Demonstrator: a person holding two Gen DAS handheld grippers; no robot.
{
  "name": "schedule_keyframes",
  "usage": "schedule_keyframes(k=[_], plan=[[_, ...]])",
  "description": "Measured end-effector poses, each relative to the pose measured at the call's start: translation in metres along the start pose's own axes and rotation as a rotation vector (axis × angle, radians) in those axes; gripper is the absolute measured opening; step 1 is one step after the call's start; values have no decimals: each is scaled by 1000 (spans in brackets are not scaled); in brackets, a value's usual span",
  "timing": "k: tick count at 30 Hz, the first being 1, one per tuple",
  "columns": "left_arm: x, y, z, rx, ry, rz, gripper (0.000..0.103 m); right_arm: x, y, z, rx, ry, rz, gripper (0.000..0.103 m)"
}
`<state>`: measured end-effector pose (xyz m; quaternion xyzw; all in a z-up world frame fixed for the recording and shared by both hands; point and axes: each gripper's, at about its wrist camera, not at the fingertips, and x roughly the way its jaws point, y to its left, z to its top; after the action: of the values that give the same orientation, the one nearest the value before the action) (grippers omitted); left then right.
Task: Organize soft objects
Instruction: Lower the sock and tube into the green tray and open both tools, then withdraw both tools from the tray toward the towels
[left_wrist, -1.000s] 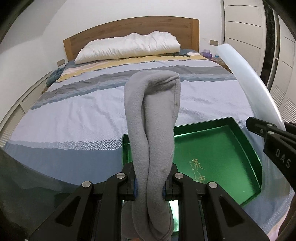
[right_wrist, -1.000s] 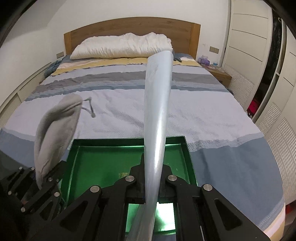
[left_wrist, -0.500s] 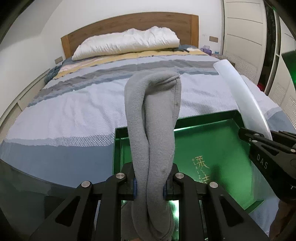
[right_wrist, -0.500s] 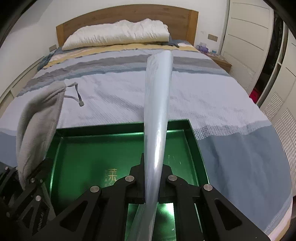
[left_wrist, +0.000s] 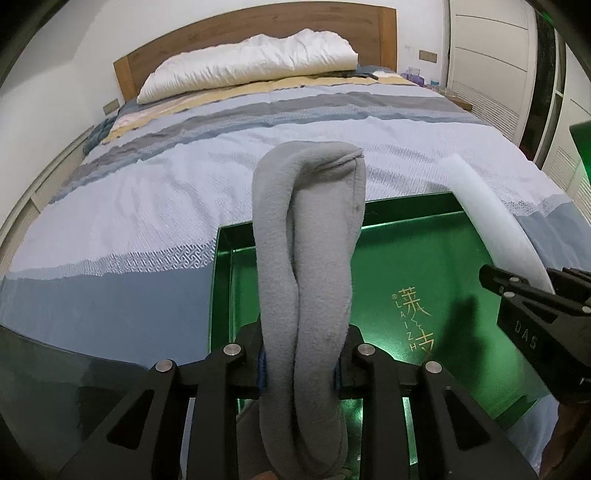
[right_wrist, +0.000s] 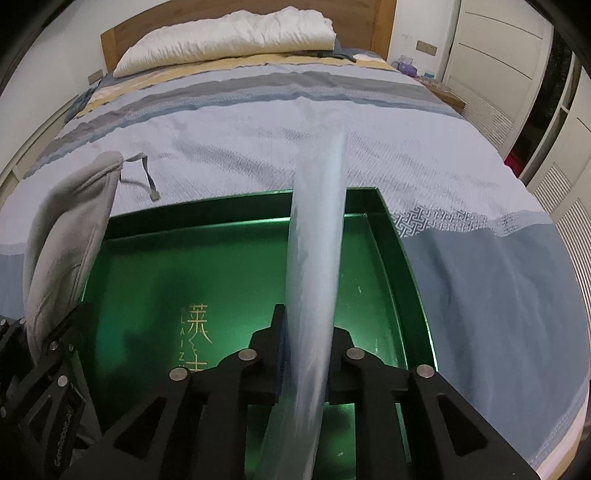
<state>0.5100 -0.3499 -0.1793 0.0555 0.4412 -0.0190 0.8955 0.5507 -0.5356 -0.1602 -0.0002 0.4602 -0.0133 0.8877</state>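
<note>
Holding: left gripper (left_wrist: 298, 363) pinches a folded grey fleece (left_wrist: 308, 236); right gripper (right_wrist: 306, 354) pinches a pale foam roll (right_wrist: 316, 236). Both items hang above the green tray (right_wrist: 402, 258) on the bed (right_wrist: 258, 122). Tray bare; both placements apparently still to do.

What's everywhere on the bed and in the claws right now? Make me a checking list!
Surface: striped bed cover, with the green tray lying at the near end.
Job's things: grey fleece and pale foam tube, both held above the tray; tray floor bare except for gold lettering.
Clutter: white pillow at the headboard; small items on the nightstand, too small to tell.
Grippers: left gripper clamps the fleece; right gripper clamps the tube.
Cables: nothing seen.
Surroundings: wooden headboard, white wardrobe doors.
</note>
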Motion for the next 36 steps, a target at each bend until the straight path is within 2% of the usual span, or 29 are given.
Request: schedule_keyframes(k=[2,3,4,5,7,9,11,13,15,17,19,21,24,27,36], plan=[[3,1,0,-11,18,-8,25,5,1,2,-4,9,7,25],[4,1,0,-13,21,-9,32,8,1,0,-4,9,8,34],[5,1,0,-18,20,-12,36,9,1,1,-2,7,9,37],[5,2,1,-26,21,-17,40,9,1,1,-2,5,11,37],[7,3,1,-31,28,-20,41,11,1,2,-4,7,15,38],[9,3,1,-38,37,-25,42,14,2,2,-10,10,9,49],[8,2,0,-35,33,-27,43,13,2,2,-5,3,9,55],[7,2,1,-36,25,-33,48,11,-1,0,1,-9,12,56],[3,5,2,-48,7,-40,58,7,-1,-1,5,-20,12,61],[-2,4,4,-48,-13,-30,59,3,-1,-3,6,-28,16,65],[-5,4,6,-46,-23,-33,75,-1,-1,-4,4,-36,14,68],[-9,5,7,-51,-45,-18,85,-5,-2,-5,12,-44,5,71],[-14,7,10,-48,-61,-11,87,-14,-6,-7,28,-58,1,79],[-17,7,13,-52,-72,1,94,-23,-7,-8,30,-74,-21,81],[-31,2,14,-34,-80,35,95,-49,-6,-13,42,-106,-116,90]])
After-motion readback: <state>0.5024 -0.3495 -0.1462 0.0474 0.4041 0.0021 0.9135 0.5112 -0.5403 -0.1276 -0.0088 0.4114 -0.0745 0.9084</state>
